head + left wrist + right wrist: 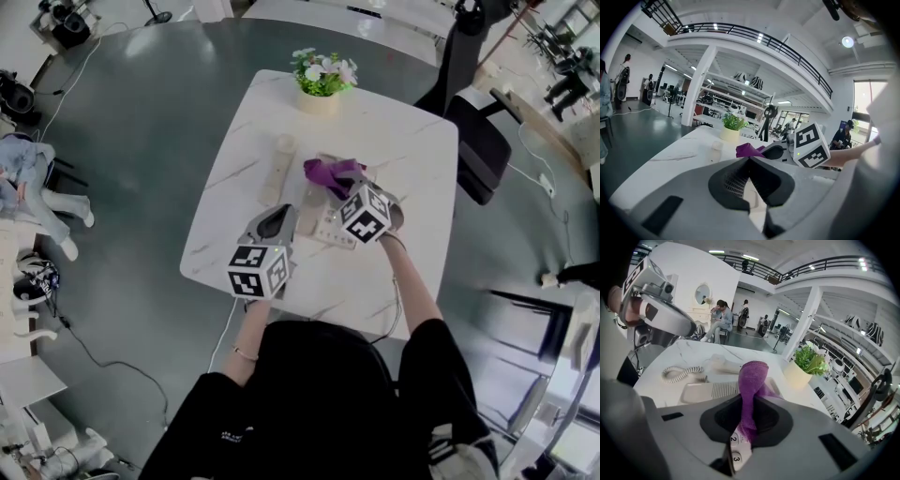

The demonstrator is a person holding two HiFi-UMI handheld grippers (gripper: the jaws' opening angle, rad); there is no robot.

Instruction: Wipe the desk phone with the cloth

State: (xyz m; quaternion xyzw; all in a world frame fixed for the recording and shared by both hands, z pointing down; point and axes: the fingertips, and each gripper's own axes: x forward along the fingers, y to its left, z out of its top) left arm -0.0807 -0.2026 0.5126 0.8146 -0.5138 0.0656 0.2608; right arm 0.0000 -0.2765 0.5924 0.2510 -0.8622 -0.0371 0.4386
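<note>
The desk phone sits near the middle of the white marble table. Its handset is off the base and lies on the tabletop on the side toward the left edge. The only writing that can be read is on the keypad: the digits "2" and "3" show in the right gripper view, directly under the jaws. In that view a coiled cord curls on the table beside the handset.

The purple cloth is bunched on the far part of the phone base. The right gripper has its jaws pinched on the cloth, which stands up between them in a fold over the keys. The cube on each gripper carries black square markers, not words.

The left gripper is over the table at the phone's near-left side, between the base and the near-left corner. In the left gripper view its jaws are pressed together at the tips with nothing between them; behind the tips, a slit between the jaws shows a pale surface.

A potted plant with green leaves and pale flowers stands at the far edge, toward the far-left corner.
</note>
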